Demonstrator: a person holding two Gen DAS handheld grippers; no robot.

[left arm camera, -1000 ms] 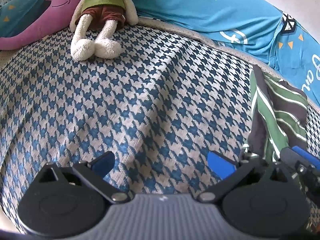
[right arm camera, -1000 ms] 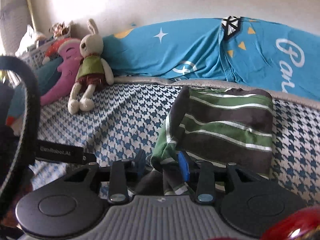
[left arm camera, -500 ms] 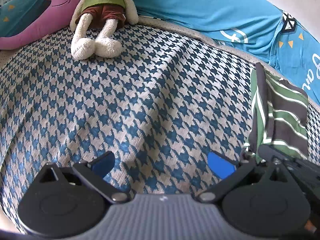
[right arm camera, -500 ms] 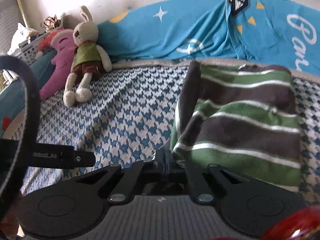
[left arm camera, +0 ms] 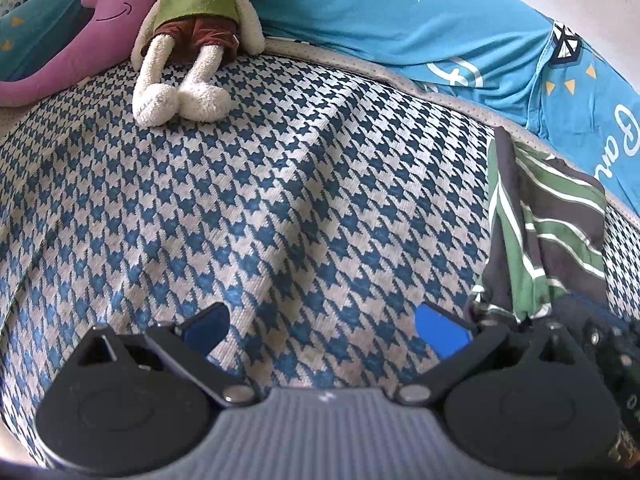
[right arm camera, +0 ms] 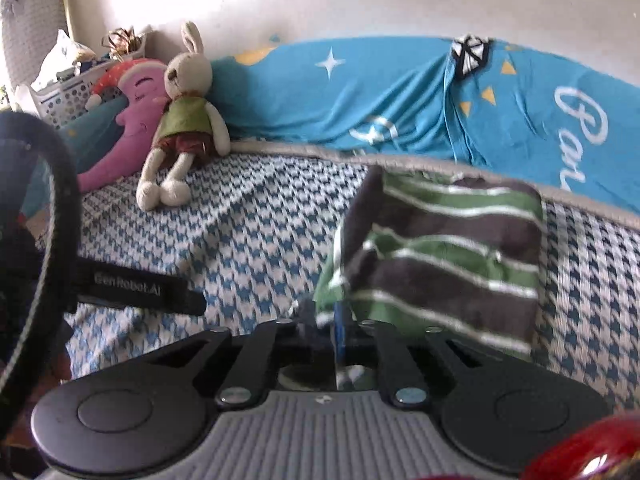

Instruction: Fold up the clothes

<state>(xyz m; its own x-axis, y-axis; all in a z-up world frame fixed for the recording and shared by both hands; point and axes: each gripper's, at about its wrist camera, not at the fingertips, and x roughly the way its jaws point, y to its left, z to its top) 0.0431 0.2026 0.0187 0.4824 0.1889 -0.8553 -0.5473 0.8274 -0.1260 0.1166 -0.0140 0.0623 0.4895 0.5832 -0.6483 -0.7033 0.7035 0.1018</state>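
Striped shirt [right arm camera: 448,256] crosswise, near corner between opening right fingers [right arm camera: 340,328]; left fingers [left arm camera: 208,326] wide apart.

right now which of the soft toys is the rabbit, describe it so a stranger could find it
Find the long blue star-print cushion along the wall behind the houndstooth bed cover. At its left end sits the plush rabbit, against a purple moon pillow. It alone has upright ears, dangling cream legs and a green top.
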